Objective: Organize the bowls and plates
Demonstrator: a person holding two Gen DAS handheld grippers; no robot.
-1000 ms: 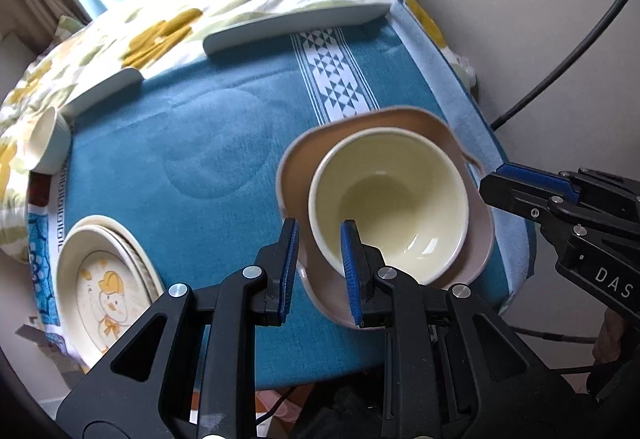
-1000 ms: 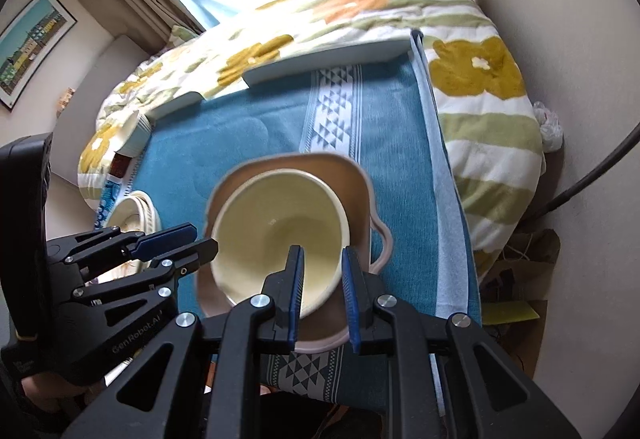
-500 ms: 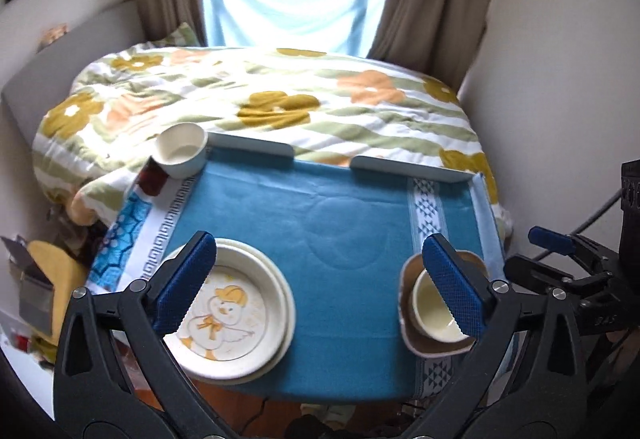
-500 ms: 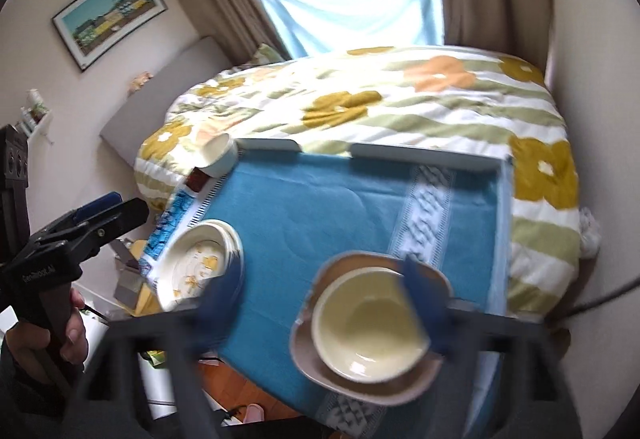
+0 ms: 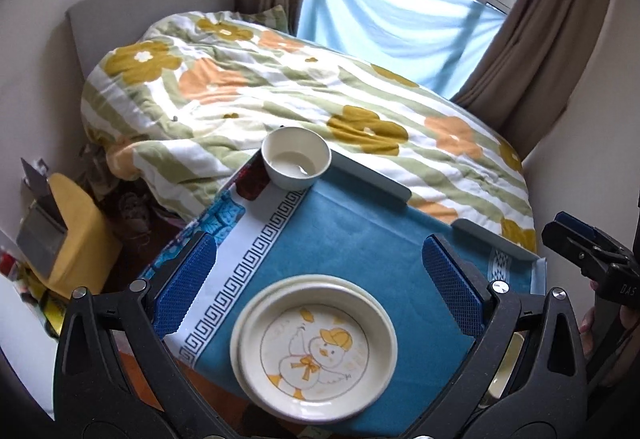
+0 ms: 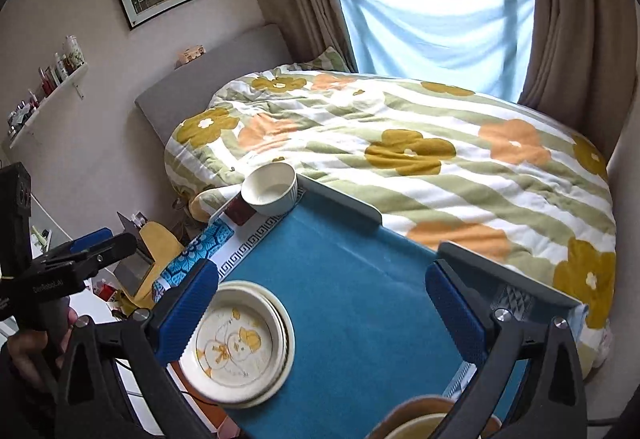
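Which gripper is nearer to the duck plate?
Left. The left gripper hangs open right above the duck plate; the right gripper is open too, off to the plate's right.

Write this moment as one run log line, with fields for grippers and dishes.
left gripper: open, empty | right gripper: open, empty | duck plate: on blue cloth | white bowl: far corner
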